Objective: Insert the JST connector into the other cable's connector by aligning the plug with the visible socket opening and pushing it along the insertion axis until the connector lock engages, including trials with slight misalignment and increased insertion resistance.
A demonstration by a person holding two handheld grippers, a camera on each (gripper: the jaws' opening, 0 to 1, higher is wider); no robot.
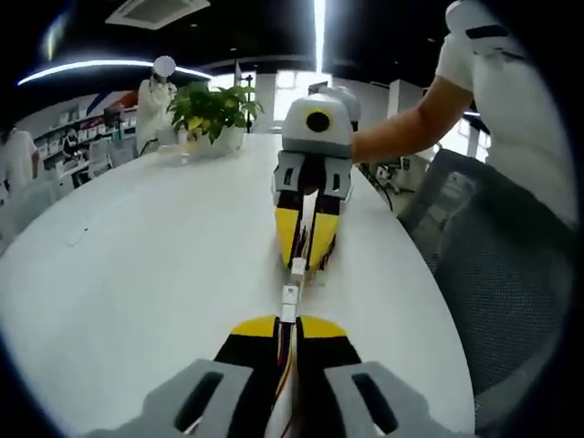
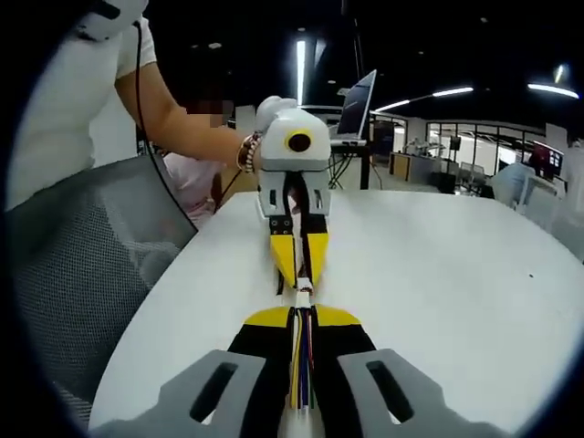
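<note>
Facing each other low over the white table (image 1: 137, 274), the two grippers nearly meet tip to tip; in the left gripper view the left gripper (image 1: 287, 321) is clamped on a wired white connector (image 1: 289, 299), and the right gripper (image 1: 306, 260) opposite pinches the mating connector (image 1: 298, 267), the two housings just apart and roughly in line; in the right gripper view the right gripper (image 2: 302, 313) is closed on its coloured wires (image 2: 301, 360), with the left gripper (image 2: 298, 274) just beyond and the connectors (image 2: 302, 294) between the tips; the table edge (image 1: 429, 301) curves near the person's side beside a mesh chair (image 1: 493, 274); open tabletop spreads toward a potted plant (image 1: 212, 111) far off.
</note>
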